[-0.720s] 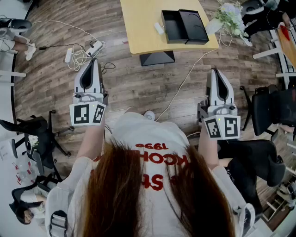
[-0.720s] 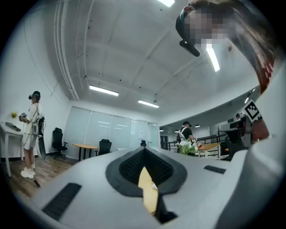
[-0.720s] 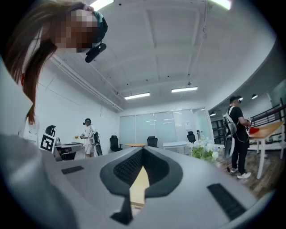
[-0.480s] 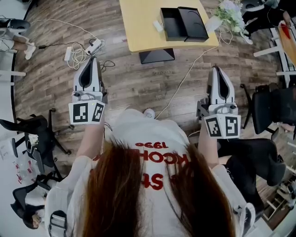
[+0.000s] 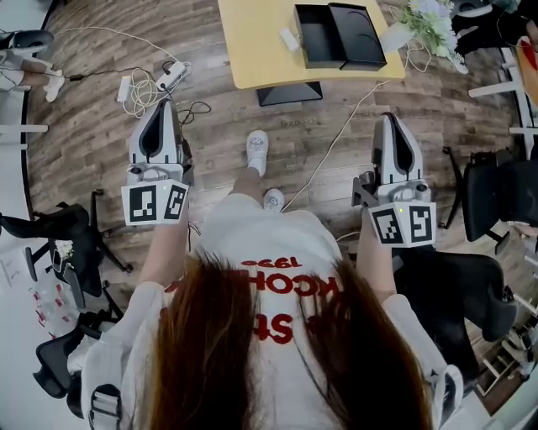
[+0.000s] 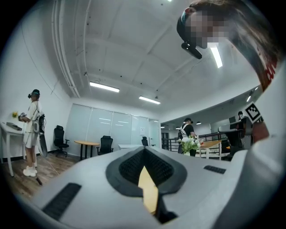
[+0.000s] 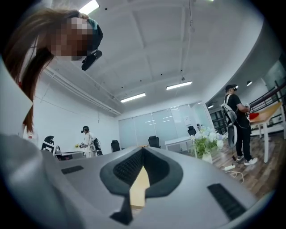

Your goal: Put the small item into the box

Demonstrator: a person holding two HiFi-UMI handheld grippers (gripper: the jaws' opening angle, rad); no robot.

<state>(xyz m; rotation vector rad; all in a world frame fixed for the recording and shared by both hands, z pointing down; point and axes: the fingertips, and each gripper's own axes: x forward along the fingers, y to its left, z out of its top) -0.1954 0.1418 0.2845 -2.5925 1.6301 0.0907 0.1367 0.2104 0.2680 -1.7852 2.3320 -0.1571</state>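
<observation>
A black box (image 5: 340, 35) lies open on the light wooden table (image 5: 252, 46) at the top of the head view, lid beside its base. A small white item (image 5: 289, 39) rests on the table against the box's left side. My left gripper (image 5: 160, 107) and right gripper (image 5: 392, 119) are held out over the wooden floor, well short of the table, both shut with nothing in them. In the left gripper view the left gripper (image 6: 144, 152) points toward the table across the room. The right gripper (image 7: 142, 151) does the same in its own view.
White flowers (image 5: 433, 21) stand at the table's right end. A power strip with cables (image 5: 172, 77) lies on the floor to the left, and one cable (image 5: 336, 143) runs between the grippers. Black office chairs (image 5: 496, 197) (image 5: 67, 243) flank me. Other people stand far off.
The person has stepped toward the table: a white shoe now shows ahead on the floor. Both grippers stay shut and level.
</observation>
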